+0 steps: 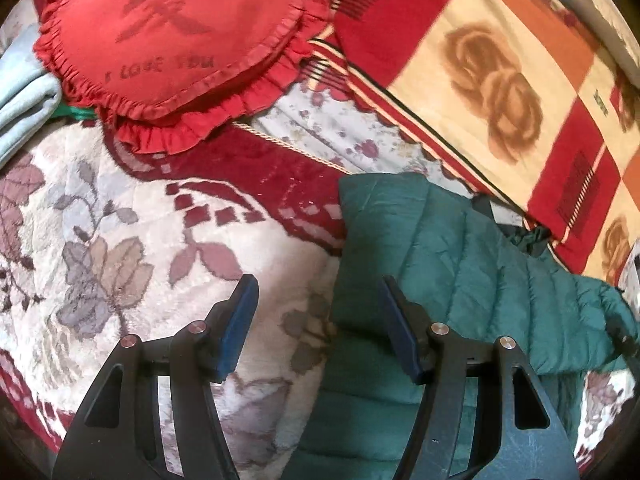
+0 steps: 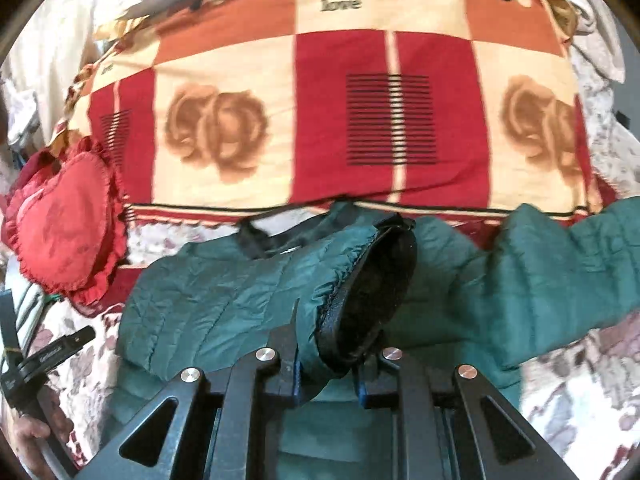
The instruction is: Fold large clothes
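Observation:
A dark green quilted jacket (image 2: 224,292) lies spread on a floral blanket (image 1: 100,240) on a bed. My right gripper (image 2: 336,344) is shut on the jacket's sleeve cuff (image 2: 372,280), whose black lining gapes open; the cuff is lifted over the jacket's body. The other sleeve (image 2: 560,264) stretches off to the right. In the left wrist view my left gripper (image 1: 318,284) hangs open above the jacket's left edge (image 1: 440,248), one finger over the blanket and one over the green fabric, with nothing between the pads.
A red ruffled cushion (image 1: 172,40) sits at the back left. A folded red, orange and cream checked quilt (image 2: 320,112) lies right behind the jacket. Light blue cloth (image 1: 24,96) is at the far left. A person's hand (image 2: 36,432) shows at the lower left.

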Tool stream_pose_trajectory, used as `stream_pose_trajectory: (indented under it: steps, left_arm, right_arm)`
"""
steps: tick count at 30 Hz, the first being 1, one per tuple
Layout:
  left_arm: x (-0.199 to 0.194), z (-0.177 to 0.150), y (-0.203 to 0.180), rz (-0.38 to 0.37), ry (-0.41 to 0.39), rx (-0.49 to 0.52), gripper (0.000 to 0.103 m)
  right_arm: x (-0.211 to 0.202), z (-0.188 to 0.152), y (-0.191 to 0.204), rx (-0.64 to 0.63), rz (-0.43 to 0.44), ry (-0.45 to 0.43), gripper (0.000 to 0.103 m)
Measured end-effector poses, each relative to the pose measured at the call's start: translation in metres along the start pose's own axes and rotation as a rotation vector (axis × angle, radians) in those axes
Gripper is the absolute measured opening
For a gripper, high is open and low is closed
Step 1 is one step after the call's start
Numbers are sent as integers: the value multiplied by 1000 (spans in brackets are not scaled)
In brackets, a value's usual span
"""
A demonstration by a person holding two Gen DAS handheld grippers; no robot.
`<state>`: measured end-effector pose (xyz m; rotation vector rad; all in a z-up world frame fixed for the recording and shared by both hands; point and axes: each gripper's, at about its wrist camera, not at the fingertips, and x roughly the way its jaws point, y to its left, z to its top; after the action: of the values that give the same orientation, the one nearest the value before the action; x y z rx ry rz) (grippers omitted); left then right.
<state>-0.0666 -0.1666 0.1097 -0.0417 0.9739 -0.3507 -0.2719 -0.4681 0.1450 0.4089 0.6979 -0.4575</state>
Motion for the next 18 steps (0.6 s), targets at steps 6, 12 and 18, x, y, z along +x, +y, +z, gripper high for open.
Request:
stream_pose_trajectory:
  steps: [6, 12, 18]
  left_arm:
    - [16, -6, -26, 14, 23, 59, 62]
    - [49, -16, -41, 58, 92, 97, 62]
    - [55, -22, -42, 51, 85, 98, 62]
  right_arm:
    - [16, 4, -28, 26, -50, 60, 17]
    - [51, -7, -43, -1, -141, 95, 17]
    - [78, -19, -55, -18, -183, 164, 26]
